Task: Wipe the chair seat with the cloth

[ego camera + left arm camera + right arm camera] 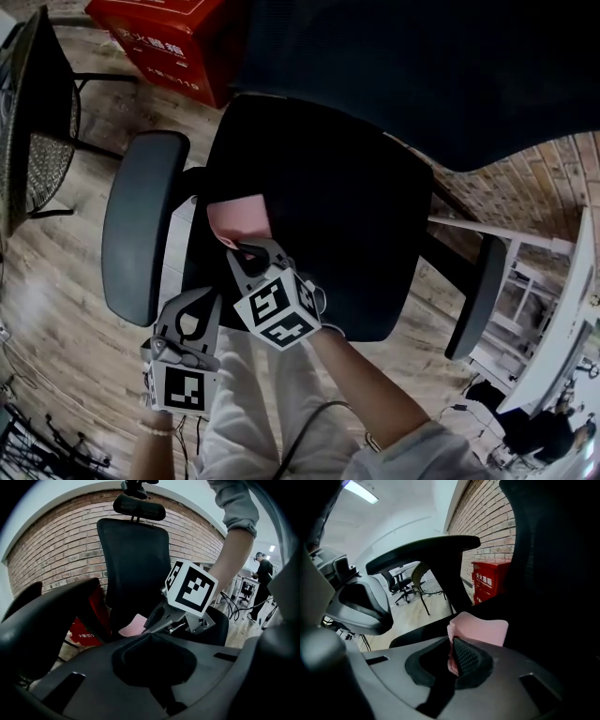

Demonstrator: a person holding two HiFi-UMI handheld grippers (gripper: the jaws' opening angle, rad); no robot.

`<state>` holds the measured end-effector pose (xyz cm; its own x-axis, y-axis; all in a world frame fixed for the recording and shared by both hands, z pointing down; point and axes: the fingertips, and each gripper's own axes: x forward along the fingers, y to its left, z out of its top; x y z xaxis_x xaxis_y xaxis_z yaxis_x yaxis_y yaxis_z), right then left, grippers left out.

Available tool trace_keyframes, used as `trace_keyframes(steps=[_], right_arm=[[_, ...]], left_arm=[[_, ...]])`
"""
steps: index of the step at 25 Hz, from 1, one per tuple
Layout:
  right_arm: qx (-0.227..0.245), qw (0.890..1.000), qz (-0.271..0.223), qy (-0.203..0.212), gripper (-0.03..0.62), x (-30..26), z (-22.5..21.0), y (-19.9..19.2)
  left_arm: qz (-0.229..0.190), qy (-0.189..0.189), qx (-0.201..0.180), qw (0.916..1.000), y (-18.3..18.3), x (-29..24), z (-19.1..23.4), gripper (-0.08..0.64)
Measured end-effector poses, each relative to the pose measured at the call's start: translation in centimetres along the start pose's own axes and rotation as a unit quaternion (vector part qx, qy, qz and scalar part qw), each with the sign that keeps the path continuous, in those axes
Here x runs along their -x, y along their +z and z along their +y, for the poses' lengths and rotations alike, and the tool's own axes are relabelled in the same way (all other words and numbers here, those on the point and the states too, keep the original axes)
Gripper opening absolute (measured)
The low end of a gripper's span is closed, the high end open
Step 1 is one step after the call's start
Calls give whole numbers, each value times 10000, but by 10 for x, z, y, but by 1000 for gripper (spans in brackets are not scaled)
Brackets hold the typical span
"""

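The black chair seat (347, 206) fills the middle of the head view. A pink cloth (239, 218) lies on its near left part. My right gripper (246, 249) is shut on the cloth's near edge, and in the right gripper view the cloth (482, 627) sticks out from between the jaws of the right gripper (452, 656). My left gripper (190, 302) hovers just off the seat's front left corner, below the left armrest, jaws together and holding nothing. In the left gripper view, the left gripper (150, 638) looks at the right gripper's marker cube (191, 586) and the cloth (133, 625).
Grey armrests (141, 220) (476, 298) flank the seat, and the chair's tall backrest (136, 559) rises behind it. A red box (173, 42) stands on the wooden floor beyond. A mesh chair (37, 141) is at the left, a white table frame (548, 314) at the right.
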<state>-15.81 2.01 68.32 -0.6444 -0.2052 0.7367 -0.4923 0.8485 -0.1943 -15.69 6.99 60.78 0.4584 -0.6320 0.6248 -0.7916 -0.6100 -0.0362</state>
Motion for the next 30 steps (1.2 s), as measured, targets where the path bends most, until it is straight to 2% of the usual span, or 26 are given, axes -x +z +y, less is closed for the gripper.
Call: trace_keyframes(steps=[9, 15, 19, 25, 30], right_arm=[[-451, 9949, 443, -782, 51, 46, -36, -72], [-870, 9834, 737, -1409, 51, 96, -65, -127], [-1282, 9685, 913, -1928, 51, 137, -83, -167], [-2042, 9346, 1011, -2733, 49, 206, -105, -221], [-2390, 9132, 1160, -3090, 51, 244, -110, -252]], left_arm=[[-22, -243, -250, 9994, 17, -14, -14, 18], [-87, -551, -467, 9973, 37, -26, -32, 18], [-56, -745, -548, 9957, 43, -31, -44, 18], [-92, -934, -831, 9921, 57, -37, -56, 18], [-104, -1030, -919, 9904, 64, -35, -60, 18]])
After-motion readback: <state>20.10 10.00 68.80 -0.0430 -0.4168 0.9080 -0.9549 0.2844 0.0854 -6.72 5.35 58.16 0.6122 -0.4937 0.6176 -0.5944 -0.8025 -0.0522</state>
